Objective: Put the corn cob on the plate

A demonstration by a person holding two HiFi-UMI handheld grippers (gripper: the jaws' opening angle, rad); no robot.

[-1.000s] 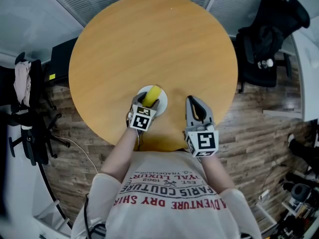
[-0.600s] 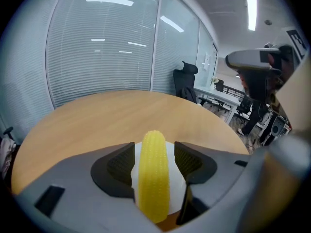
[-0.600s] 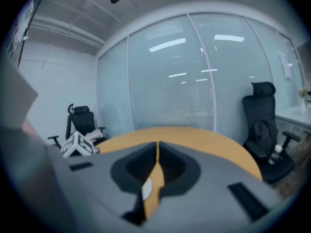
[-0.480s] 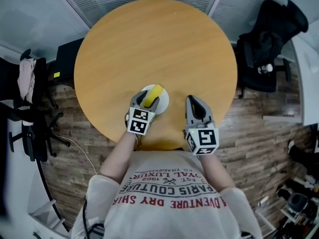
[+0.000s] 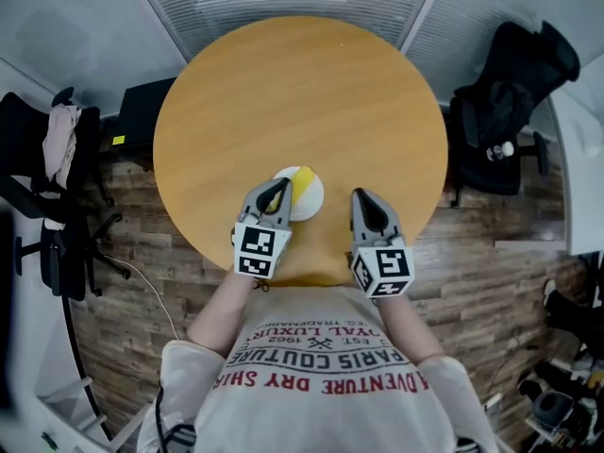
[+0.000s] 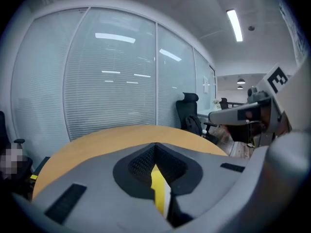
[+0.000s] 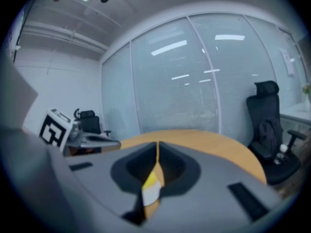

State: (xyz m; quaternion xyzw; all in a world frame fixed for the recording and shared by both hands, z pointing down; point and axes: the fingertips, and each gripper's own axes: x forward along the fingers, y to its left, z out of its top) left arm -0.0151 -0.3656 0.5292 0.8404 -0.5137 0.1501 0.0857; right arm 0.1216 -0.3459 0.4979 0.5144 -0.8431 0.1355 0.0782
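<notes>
The yellow corn cob lies on the small white plate near the front edge of the round wooden table. My left gripper hovers above the plate's left side, jaws shut and empty. In the left gripper view its jaws meet, and a strip of the corn cob and plate shows through the slit below. My right gripper stays to the right of the plate, also shut and empty. The right gripper view shows this gripper shut, with the corn cob glimpsed beneath it.
A black office chair stands right of the table. Another chair with cloth draped on it is on the left, and a dark box sits by the table's left edge. Glass walls with blinds surround the room.
My left gripper stood open around the corn cob on the plate; it has since lifted away toward me and shut. The corn cob stays on the plate. The right gripper barely moved.
</notes>
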